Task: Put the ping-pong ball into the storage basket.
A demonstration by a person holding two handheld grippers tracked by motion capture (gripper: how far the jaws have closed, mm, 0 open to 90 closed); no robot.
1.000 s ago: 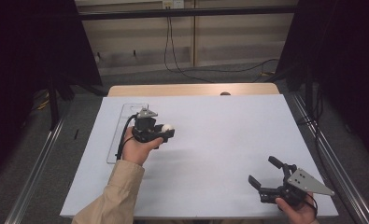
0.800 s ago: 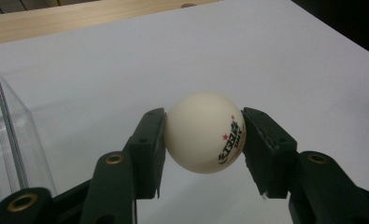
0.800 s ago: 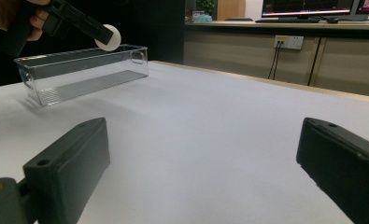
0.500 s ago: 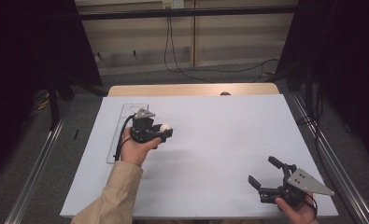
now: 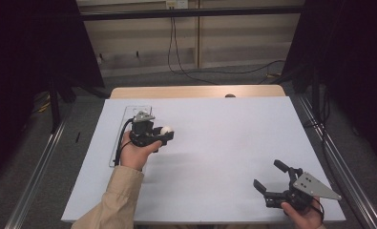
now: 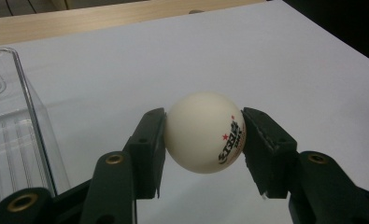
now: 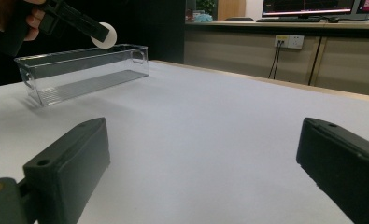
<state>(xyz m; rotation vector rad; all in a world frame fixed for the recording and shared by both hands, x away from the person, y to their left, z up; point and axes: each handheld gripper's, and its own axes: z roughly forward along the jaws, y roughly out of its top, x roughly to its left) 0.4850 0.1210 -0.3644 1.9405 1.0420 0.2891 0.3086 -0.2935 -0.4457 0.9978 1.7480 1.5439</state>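
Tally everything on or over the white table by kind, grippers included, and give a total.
Ping-pong ball: 1, white, clamped in the left gripper
Clear plastic bin: 1, standing on the table
Hand-held grippers: 2, the left gripper and the right gripper, the latter with jaws apart and holding nothing
Total: 4
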